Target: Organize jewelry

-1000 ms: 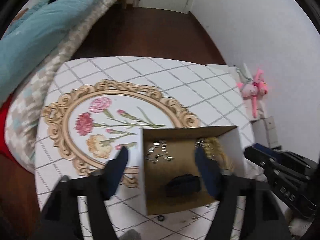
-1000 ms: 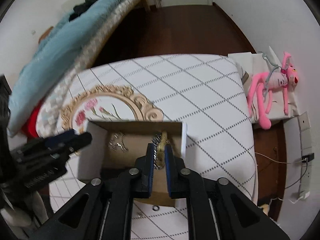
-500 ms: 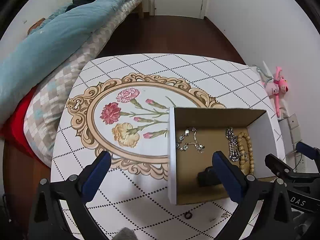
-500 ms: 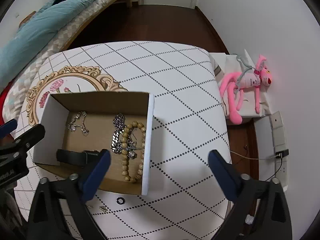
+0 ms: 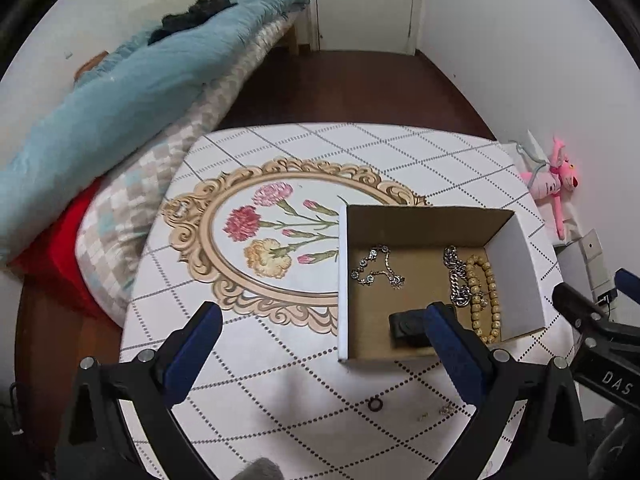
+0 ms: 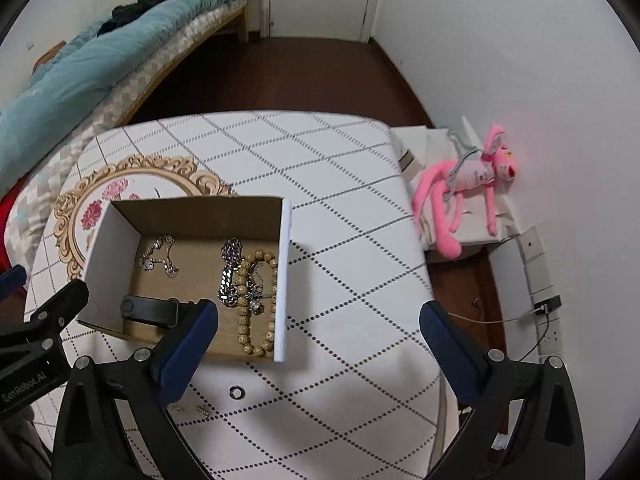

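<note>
An open cardboard box sits on the white patterned table. In it lie a thin silver bracelet, a heavy silver chain, a wooden bead bracelet and a black band. A small black ring and tiny gold pieces lie on the table in front of the box. My left gripper hangs wide open and empty above the box's near left corner. My right gripper, also open and empty, is above its near right side.
A bed with a blue quilt and a checked mattress runs along the table's left side. A pink plush toy lies on white boxes to the right, near wall sockets and cables. Dark wooden floor lies beyond the table's far edge.
The right gripper opened and let go of the bead bracelet, which now lies in the box. The left gripper opened wider. Both drew back from the box.
</note>
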